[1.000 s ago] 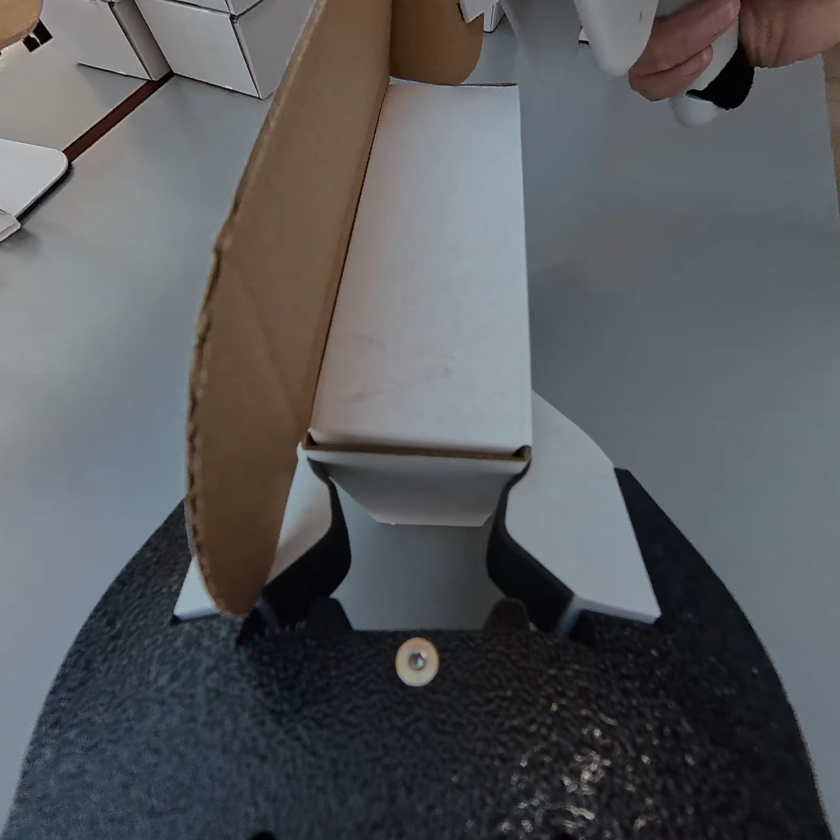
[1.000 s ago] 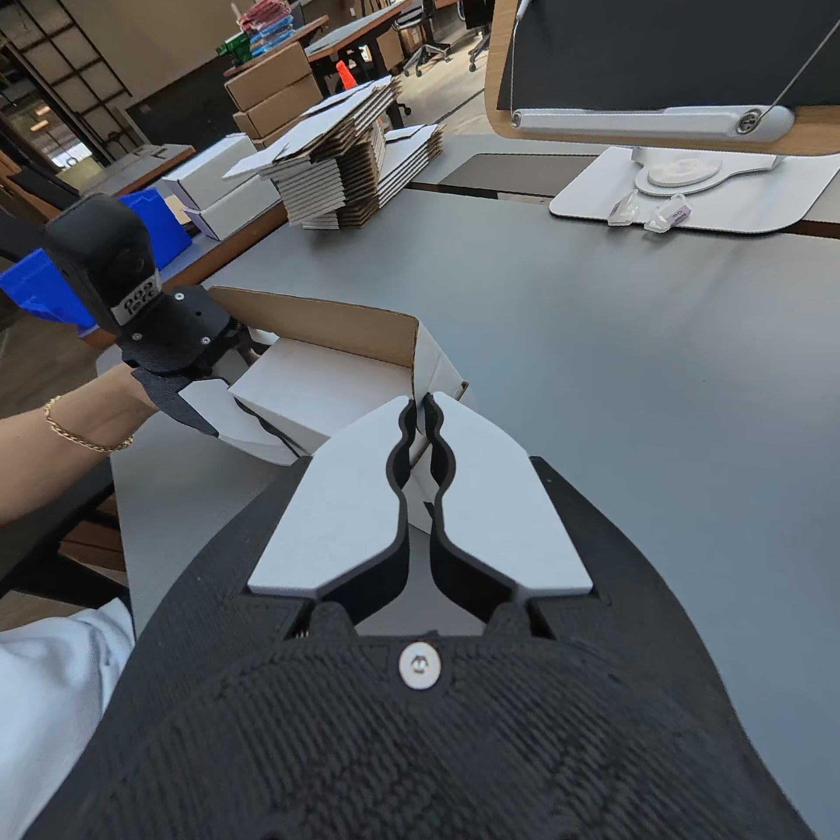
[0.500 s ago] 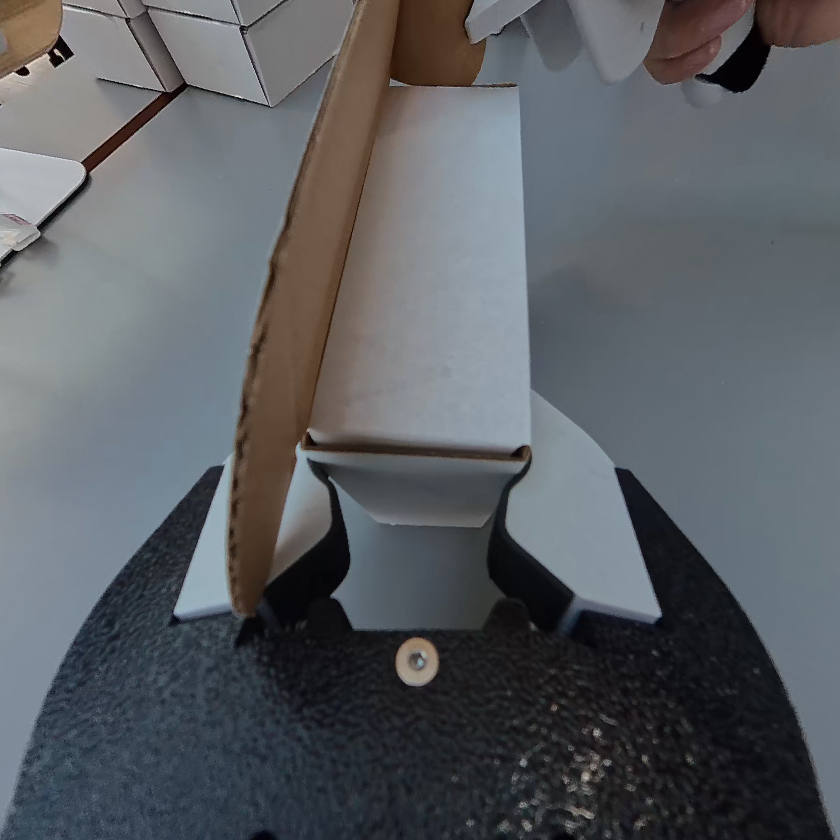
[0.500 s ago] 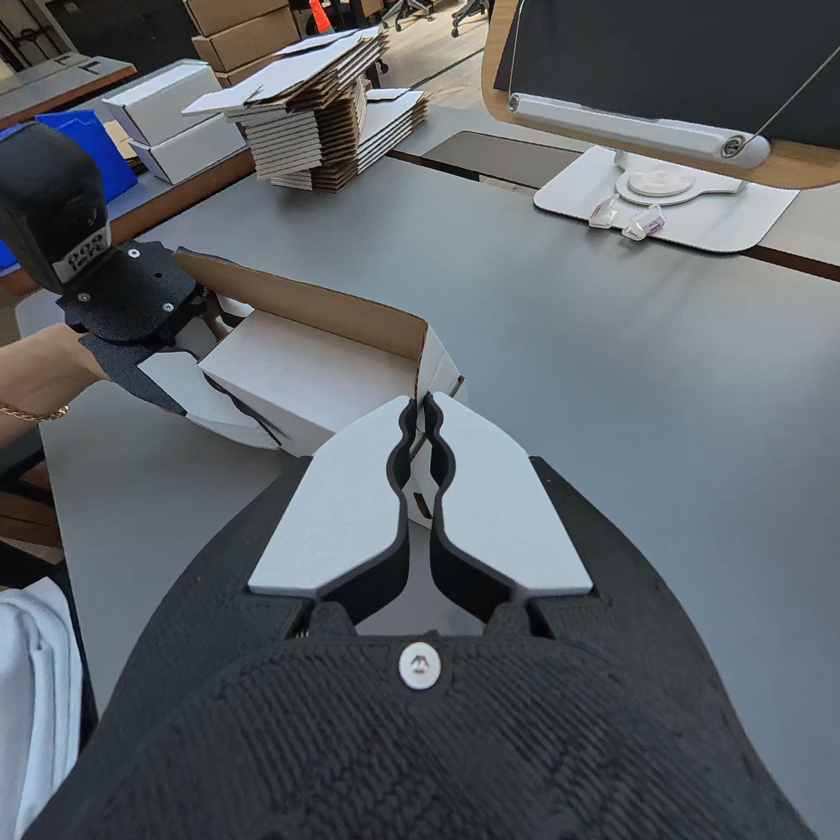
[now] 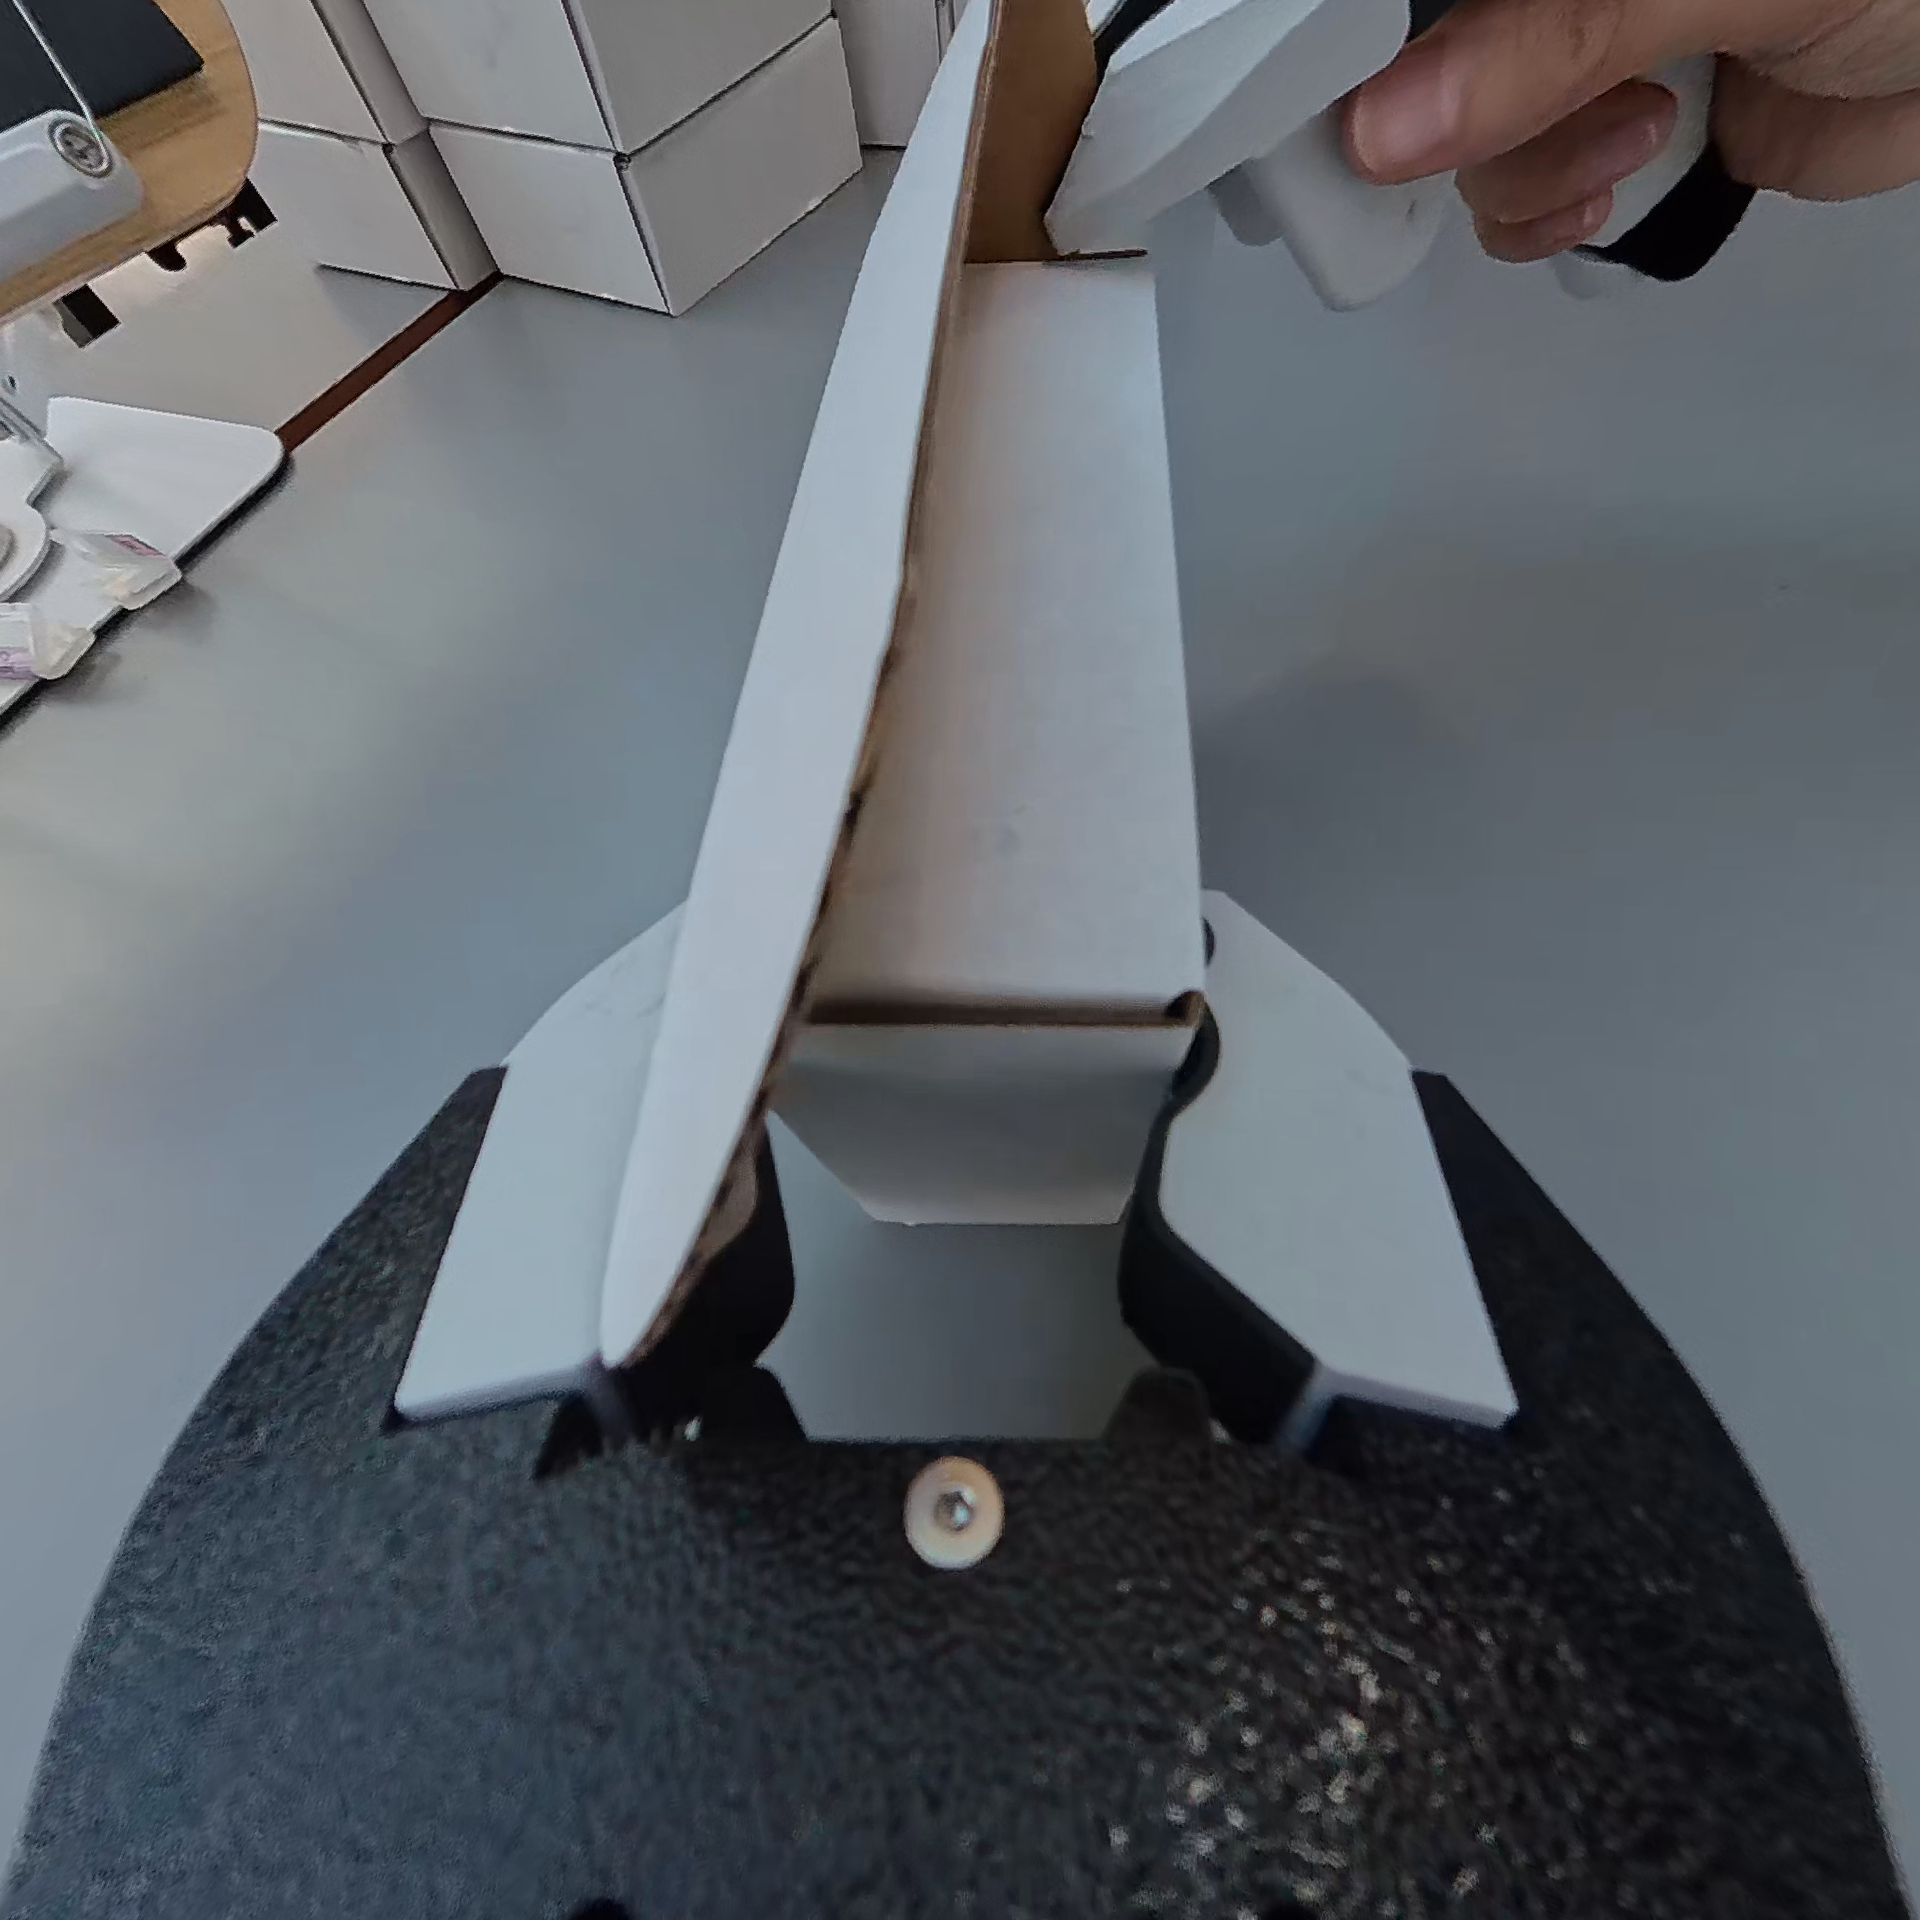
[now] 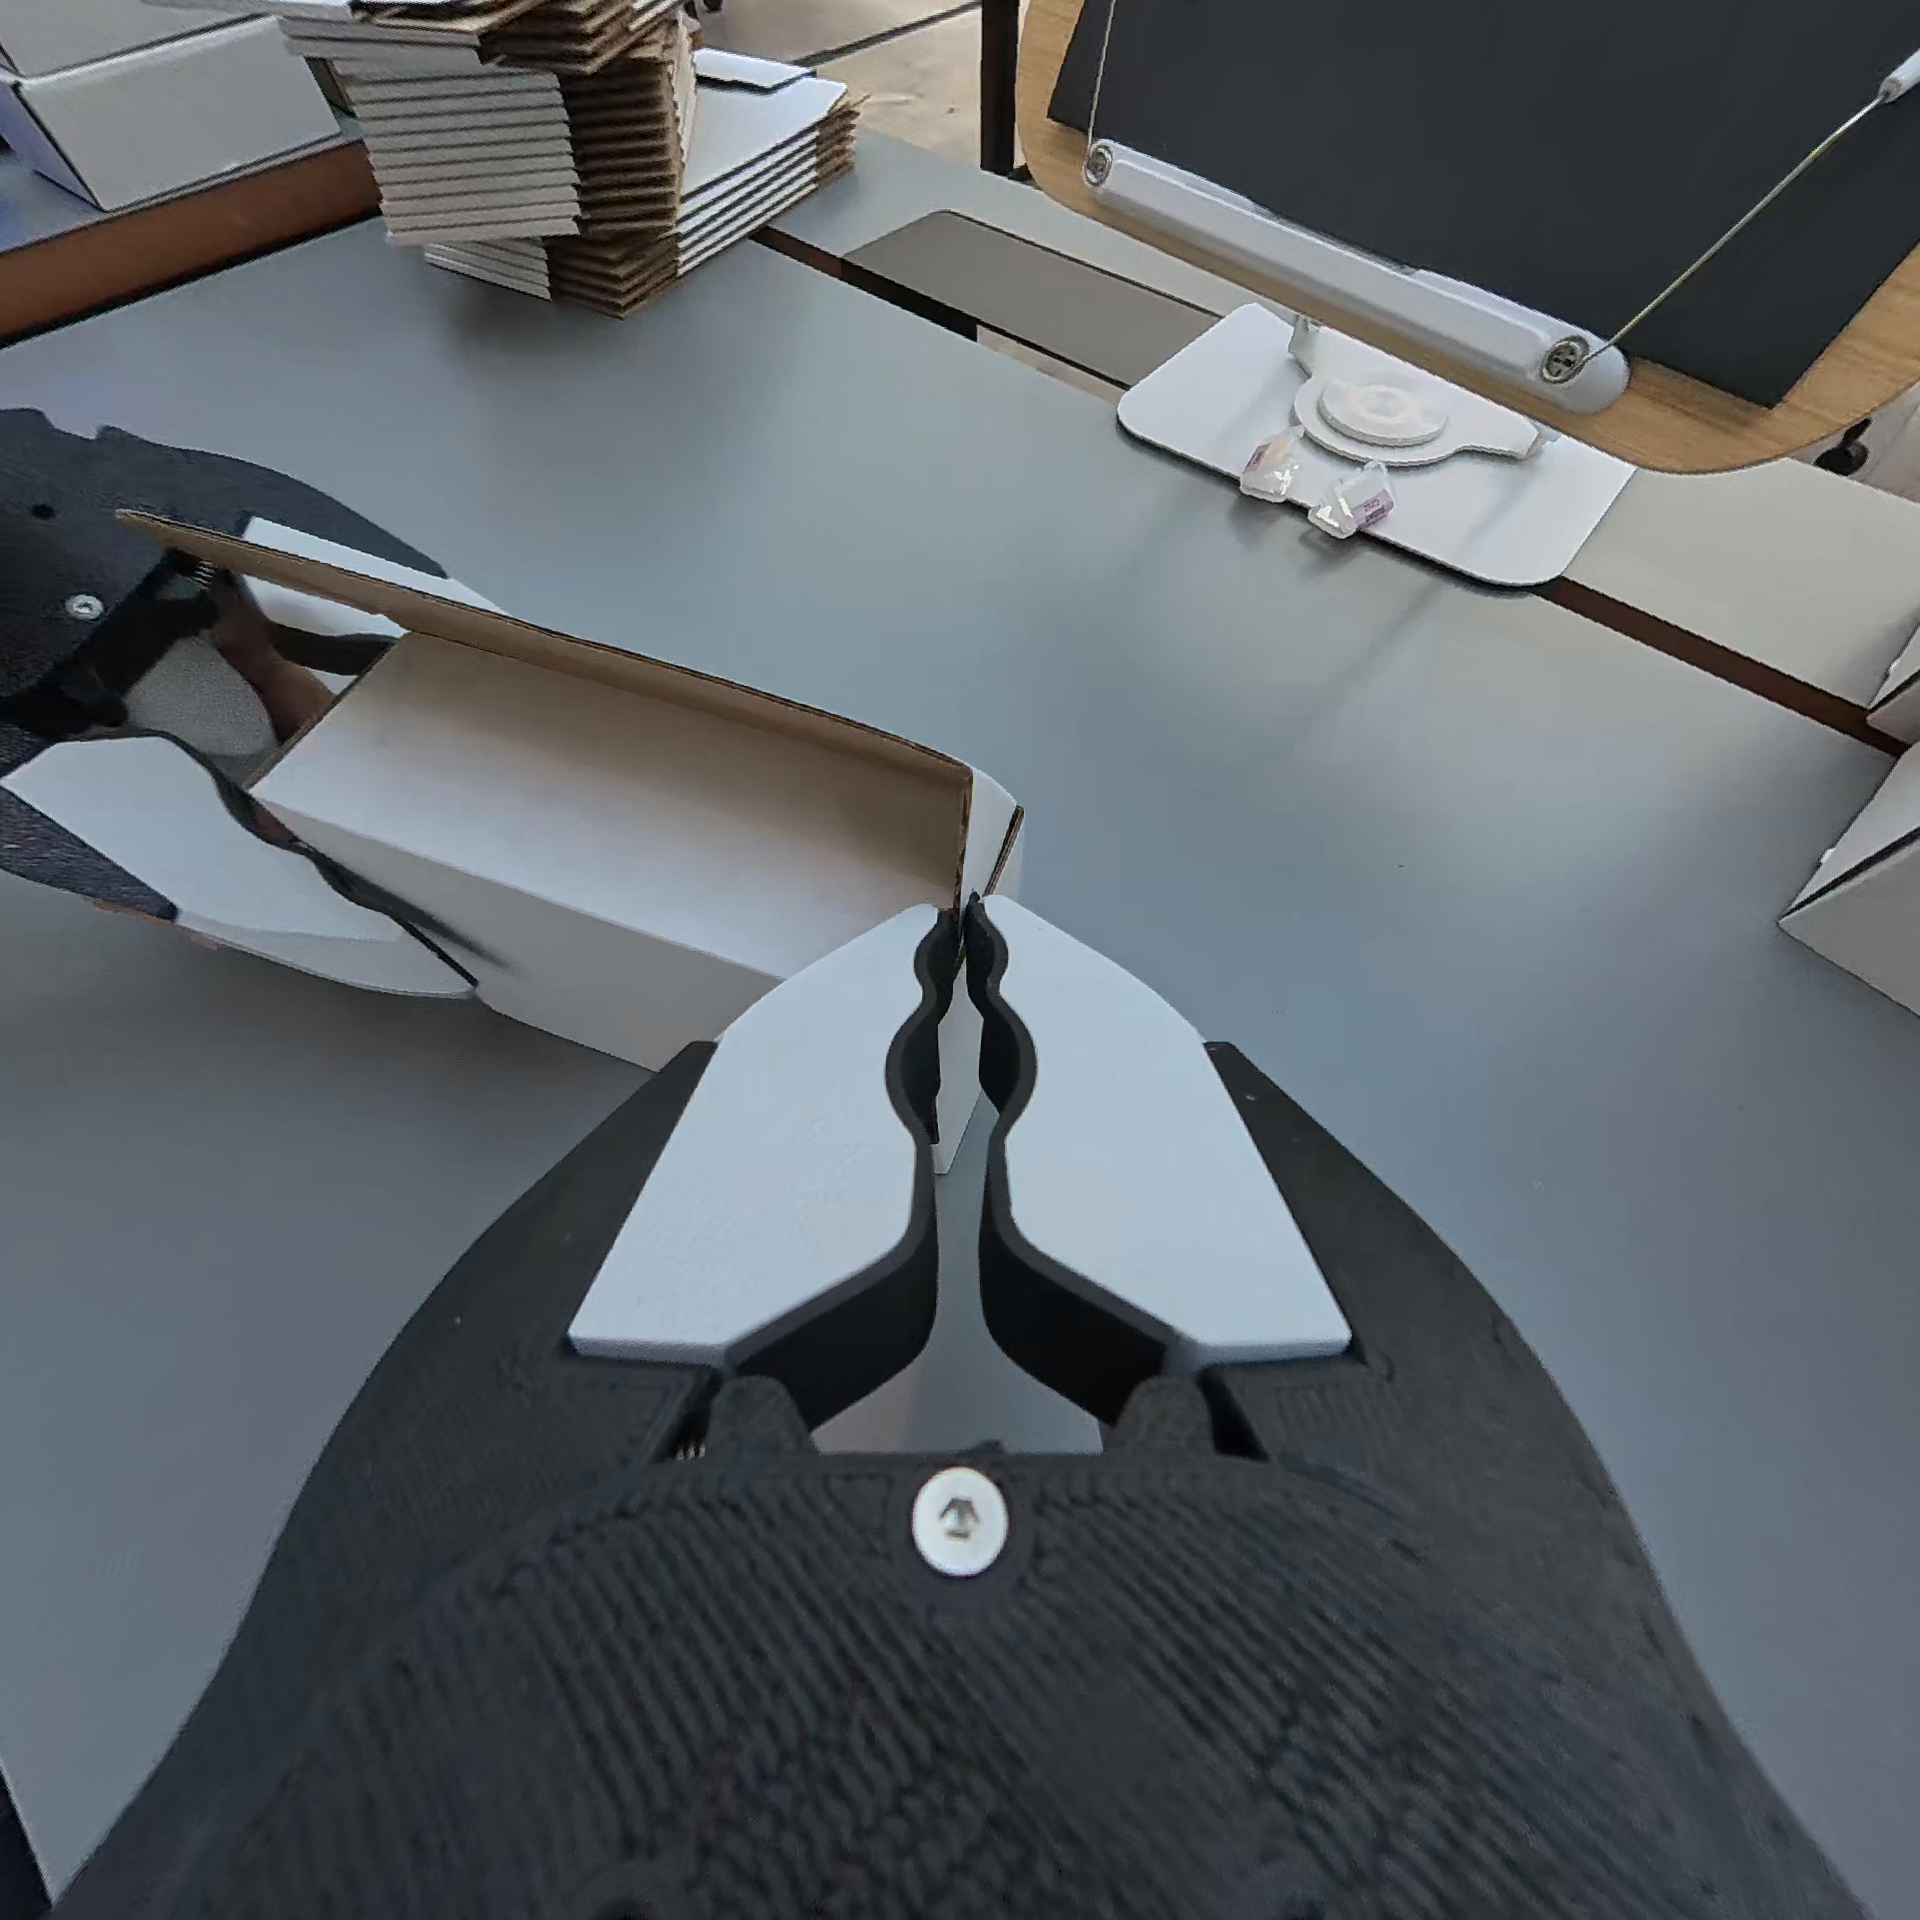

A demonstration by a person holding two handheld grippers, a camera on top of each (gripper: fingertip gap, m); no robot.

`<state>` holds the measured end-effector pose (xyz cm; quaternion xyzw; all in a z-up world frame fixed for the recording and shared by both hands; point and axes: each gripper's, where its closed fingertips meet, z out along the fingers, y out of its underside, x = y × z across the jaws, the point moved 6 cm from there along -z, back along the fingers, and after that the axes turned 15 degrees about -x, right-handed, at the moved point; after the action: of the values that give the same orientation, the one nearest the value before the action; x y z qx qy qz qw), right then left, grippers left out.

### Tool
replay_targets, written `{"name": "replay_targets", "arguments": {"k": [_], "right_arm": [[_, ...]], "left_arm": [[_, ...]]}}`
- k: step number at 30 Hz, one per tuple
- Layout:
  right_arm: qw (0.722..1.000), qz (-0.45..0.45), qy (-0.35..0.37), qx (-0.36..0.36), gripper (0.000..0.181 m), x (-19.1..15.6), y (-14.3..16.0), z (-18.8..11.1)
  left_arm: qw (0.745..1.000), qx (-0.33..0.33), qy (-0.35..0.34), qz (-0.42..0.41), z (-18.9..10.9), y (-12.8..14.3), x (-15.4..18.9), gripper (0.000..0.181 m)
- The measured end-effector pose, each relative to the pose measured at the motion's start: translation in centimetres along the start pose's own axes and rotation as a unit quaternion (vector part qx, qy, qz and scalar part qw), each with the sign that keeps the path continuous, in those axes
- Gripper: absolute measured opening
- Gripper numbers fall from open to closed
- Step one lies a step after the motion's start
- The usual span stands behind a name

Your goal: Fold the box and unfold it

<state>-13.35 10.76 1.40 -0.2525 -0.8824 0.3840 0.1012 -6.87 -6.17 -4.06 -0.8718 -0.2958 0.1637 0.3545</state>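
Note:
A long white cardboard box lies on the grey table. My left gripper is shut on its near end, one finger on each side wall. The lid, white outside and brown inside, stands along the box's left side and leans over the top. My right gripper is shut on the thin end flap at the box's far end. It shows in the left wrist view, held by a hand. The left gripper shows in the right wrist view.
A stack of flat cardboard blanks and folded white boxes stand at the table's far side. A white monitor base with small packets on it stands beyond the box. More white boxes stand at the right edge.
The lid has swung over from leaning open on the left to standing nearly upright above the box. The right gripper, still shut on the end flap, has come closer to the left one.

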Motion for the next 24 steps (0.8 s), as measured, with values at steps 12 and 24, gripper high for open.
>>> {"name": "replay_targets", "arguments": {"k": [12,24], "right_arm": [[1.000,0.004,0.015,-0.001,0.002,-0.1,-0.3,0.3],[1.000,0.008,0.015,0.005,0.002,-0.3,-0.3,0.4]], "left_arm": [[0.983,0.150,-0.097,0.035,-9.2,1.1,0.0,0.040],[0.984,0.142,-0.097,0.043,-8.2,0.2,-0.6,0.004]]}}
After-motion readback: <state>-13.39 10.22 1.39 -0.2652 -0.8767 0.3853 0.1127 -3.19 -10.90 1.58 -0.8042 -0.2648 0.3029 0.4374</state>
